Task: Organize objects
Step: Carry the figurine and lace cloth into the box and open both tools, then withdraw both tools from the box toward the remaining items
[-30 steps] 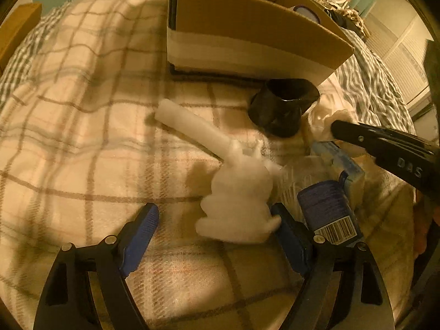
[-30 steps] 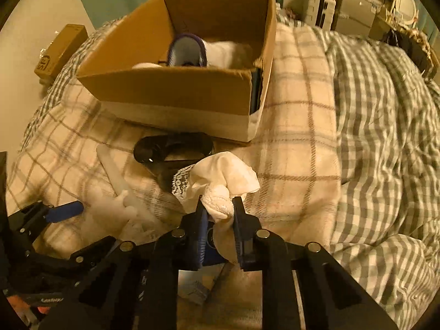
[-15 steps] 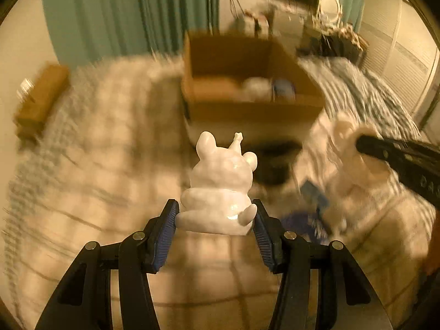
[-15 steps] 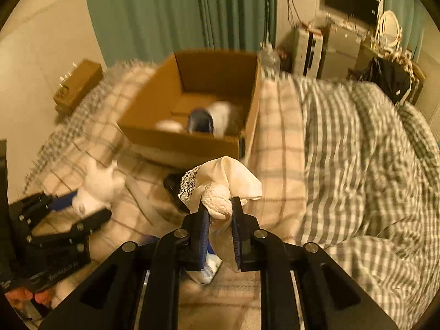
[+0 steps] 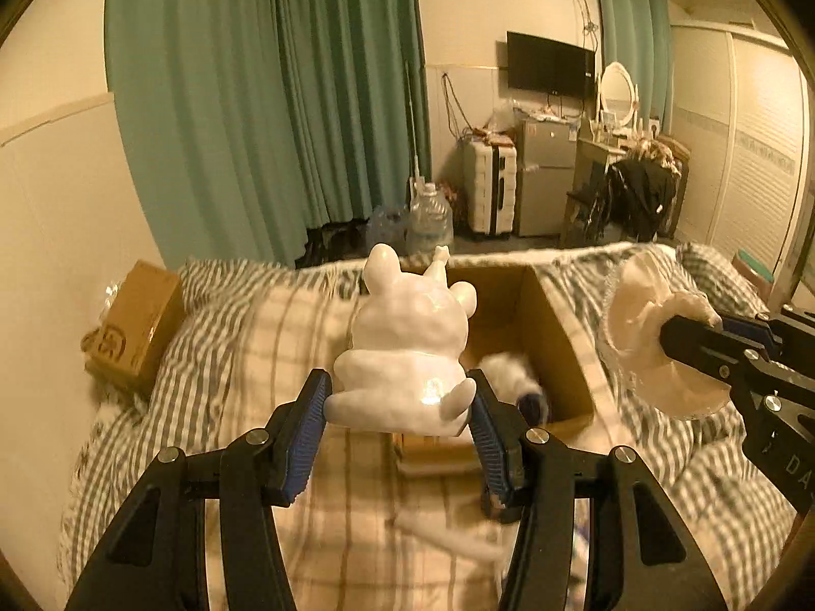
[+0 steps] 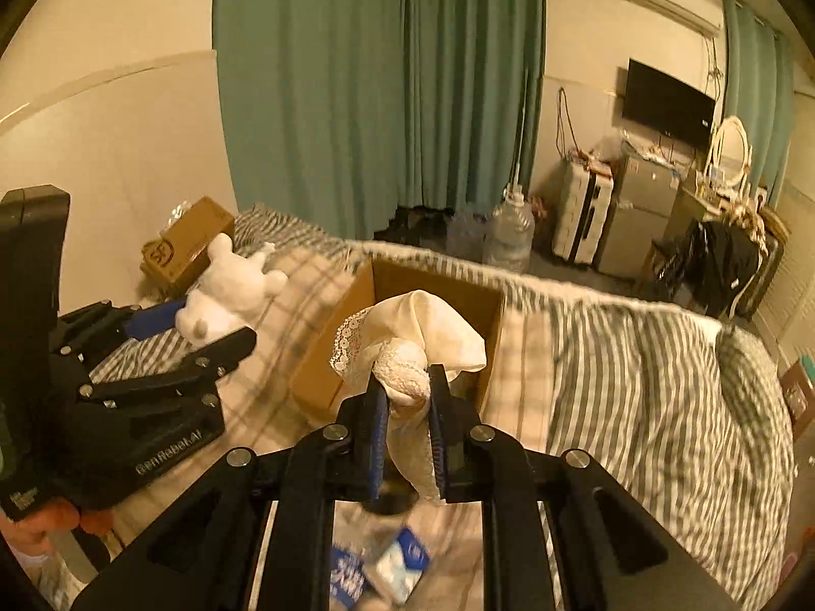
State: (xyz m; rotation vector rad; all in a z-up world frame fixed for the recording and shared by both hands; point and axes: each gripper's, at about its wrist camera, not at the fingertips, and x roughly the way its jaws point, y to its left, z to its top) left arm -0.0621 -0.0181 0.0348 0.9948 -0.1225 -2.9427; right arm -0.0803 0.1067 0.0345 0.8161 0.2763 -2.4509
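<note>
My left gripper [image 5: 400, 402] is shut on a white animal figurine [image 5: 407, 351] and holds it in the air before the open cardboard box [image 5: 552, 315] on the bed. The figurine also shows in the right wrist view [image 6: 229, 290]. My right gripper [image 6: 406, 394] is shut on a cream lace cloth [image 6: 412, 336], held up above the near side of the box [image 6: 326, 371]. The cloth also shows at the right of the left wrist view [image 5: 647, 341]. A white and blue item [image 5: 514, 382] lies inside the box.
The bed has a plaid blanket [image 5: 285, 356] and a striped grey cover [image 6: 636, 387]. A white stick [image 5: 448, 534] and blue packets [image 6: 387, 565] lie on the blanket below the grippers. A small brown carton [image 5: 137, 326] sits by the wall at left.
Both grippers have risen and tilted up, so the room is in view. The left gripper closed on the figurine and lifted it off the blanket. The right gripper still holds the cloth.
</note>
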